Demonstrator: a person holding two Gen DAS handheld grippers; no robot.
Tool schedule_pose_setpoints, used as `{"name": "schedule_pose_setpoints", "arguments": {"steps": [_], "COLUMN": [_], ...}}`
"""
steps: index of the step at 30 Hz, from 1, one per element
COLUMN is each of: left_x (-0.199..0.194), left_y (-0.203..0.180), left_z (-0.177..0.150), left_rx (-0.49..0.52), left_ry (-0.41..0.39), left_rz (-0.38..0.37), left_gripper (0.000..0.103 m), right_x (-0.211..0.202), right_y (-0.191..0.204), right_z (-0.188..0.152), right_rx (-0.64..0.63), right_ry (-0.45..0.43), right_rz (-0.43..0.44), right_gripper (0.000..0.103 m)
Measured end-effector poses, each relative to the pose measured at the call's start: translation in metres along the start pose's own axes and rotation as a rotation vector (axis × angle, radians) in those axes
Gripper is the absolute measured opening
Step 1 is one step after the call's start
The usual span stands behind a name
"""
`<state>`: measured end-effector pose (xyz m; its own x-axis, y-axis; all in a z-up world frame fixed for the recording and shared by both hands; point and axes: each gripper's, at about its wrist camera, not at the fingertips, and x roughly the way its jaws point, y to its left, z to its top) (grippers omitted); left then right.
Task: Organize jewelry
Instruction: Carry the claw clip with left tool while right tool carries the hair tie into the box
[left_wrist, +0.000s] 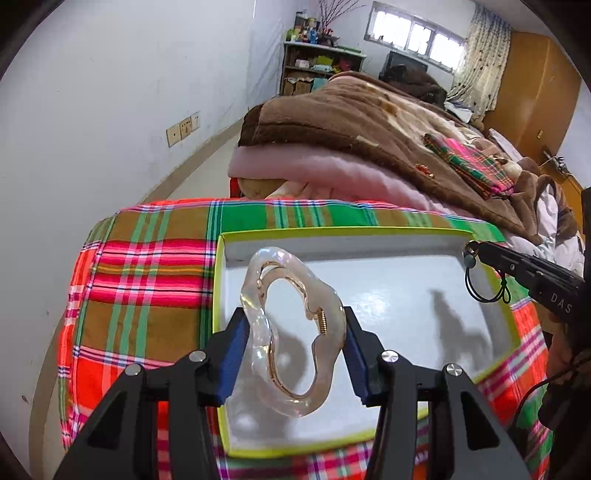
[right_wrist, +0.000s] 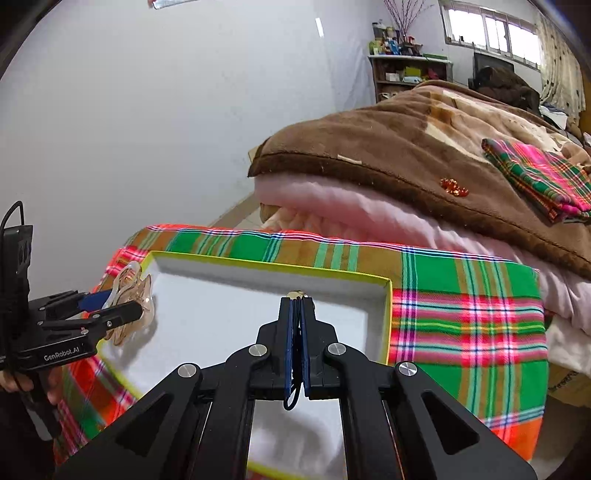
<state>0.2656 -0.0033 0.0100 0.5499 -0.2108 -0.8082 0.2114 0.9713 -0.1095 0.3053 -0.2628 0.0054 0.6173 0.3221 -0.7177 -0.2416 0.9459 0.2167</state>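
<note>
My left gripper is shut on a clear wavy hair clip with a gold spring, held above the white tray with a yellow-green rim. In the right wrist view the left gripper holds the clip over the tray's left edge. My right gripper is shut on a thin dark cord with a small bead at the tips, over the tray. In the left wrist view the right gripper sits at the tray's far right corner, its cord dangling in loops.
The tray lies on a bright plaid cloth. Behind it a bed carries a pink quilt, a brown blanket and a folded plaid cloth. A small red ornament lies on the blanket. A white wall stands at the left.
</note>
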Motion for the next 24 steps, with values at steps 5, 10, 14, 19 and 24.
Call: {"name": "schedule_pose_setpoints", "arguments": {"steps": [5,10,14,19,24], "left_x": [0.013,0.020,0.022,0.027,0.028], "left_y": [0.003,0.001,0.001,0.003,0.002], "left_z": [0.002,0.002,0.002,0.003,0.003], "left_rx": [-0.013,-0.003,0.000,-0.009,-0.001], "left_ry": [0.012,0.018,0.016,0.029,0.038], "left_rz": [0.002,0.007,0.020,0.023,0.027], "left_gripper": [0.051,0.051,0.051,0.051,0.051], "right_x": [0.019,0.030,0.035,0.038,0.041], "right_y": [-0.002,-0.004,-0.003,-0.006,-0.008], "right_z": [0.002,-0.001,-0.001,-0.002,-0.003], "right_rx": [0.001,-0.019,-0.059,-0.075,-0.087], "right_ry": [0.027,0.045,0.047,0.046,0.047], "right_rz": [-0.005,-0.037,-0.084,-0.115,-0.137], "right_gripper": [0.003,0.004,0.004,0.004,0.004]}}
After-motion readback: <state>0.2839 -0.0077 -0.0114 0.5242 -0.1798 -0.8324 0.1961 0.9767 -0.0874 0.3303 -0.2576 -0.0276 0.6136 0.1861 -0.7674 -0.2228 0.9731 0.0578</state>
